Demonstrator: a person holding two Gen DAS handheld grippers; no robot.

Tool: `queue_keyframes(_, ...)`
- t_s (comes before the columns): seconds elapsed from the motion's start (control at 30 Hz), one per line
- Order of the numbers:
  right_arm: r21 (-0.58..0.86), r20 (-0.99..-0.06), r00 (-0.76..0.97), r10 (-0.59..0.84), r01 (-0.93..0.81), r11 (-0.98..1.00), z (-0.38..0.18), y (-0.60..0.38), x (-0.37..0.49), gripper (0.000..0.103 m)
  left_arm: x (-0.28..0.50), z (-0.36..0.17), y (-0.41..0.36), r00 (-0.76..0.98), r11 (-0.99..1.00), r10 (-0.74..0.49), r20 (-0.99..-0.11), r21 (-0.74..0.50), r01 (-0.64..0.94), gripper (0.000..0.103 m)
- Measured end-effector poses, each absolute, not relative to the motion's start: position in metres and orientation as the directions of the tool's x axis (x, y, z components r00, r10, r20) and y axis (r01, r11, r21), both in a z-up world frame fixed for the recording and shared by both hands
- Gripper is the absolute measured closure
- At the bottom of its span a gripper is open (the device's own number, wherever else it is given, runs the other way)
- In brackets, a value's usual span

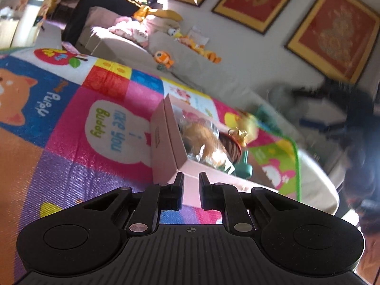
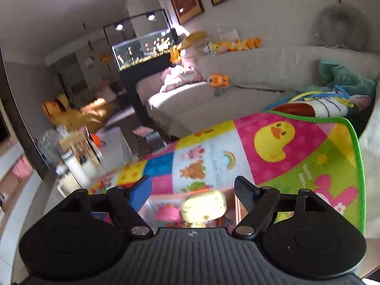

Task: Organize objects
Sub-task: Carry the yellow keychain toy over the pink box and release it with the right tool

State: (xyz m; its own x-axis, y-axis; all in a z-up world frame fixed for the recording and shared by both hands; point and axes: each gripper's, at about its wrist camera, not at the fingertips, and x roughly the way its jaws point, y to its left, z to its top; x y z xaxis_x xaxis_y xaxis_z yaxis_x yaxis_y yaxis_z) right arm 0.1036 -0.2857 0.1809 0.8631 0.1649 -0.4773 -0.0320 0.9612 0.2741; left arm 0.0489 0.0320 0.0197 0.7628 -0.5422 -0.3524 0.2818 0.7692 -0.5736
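While the left tool (image 1: 191, 178) is held low over the colourful play mat (image 1: 78, 123), its fingers are seen set narrowly apart with nothing between them, pointed at the near wall of a pink cardboard box (image 1: 171, 152) that stands on the mat. Inside the box, a crinkled clear bag with something orange-brown (image 1: 204, 142) is seen, and a striped brown item (image 1: 231, 148) lies at the box's far side, with a small gold-coloured trinket (image 1: 242, 133) just above it; what these are cannot be told through the blur. The right tool (image 2: 191, 185) is held with its fingers spread wide and empty. Beneath them, a pale yellow-green toy (image 2: 204, 205) and a pink toy (image 2: 167, 213) are seen side by side, blurred, within what appears to be the box; whether they touch cannot be told. Beyond the mat, a beige sofa (image 2: 237, 90) is seen, with an orange plush (image 2: 217, 79) resting on its seat.
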Motion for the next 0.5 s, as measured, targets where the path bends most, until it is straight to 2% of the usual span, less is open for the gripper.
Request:
queue_keyframes(0.07, 0.203, -0.505, 0.854, 0.125, -0.023, 0.979, 0.168, -0.281, 0.097, 0.026, 0.051, 0.012, 0.037, 0.763, 0.75, -0.551, -0.337, -0.601, 0.276, 0.089)
queue_keyframes(0.23, 0.031, -0.571, 0.821, 0.003, 0.018, 0.999, 0.123, -0.265, 0.077, 0.026, 0.06, 0.001, 0.044, 0.737, 0.72, -0.568, -0.366, -0.655, 0.229, 0.089)
queue_keyframes(0.43, 0.041, -0.584, 0.811, 0.036, -0.015, 0.999, 0.088, -0.257, 0.045, 0.026, 0.059, 0.024, 0.043, 0.755, 0.734, -0.554, -0.351, -0.633, 0.244, 0.089)
queue_keyframes(0.5, 0.021, -0.579, 0.814, 0.037, -0.031, 0.999, 0.084, -0.256, 0.041, 0.027, 0.067, 0.039, 0.038, 0.756, 0.766, -0.535, -0.377, -0.593, 0.246, 0.089)
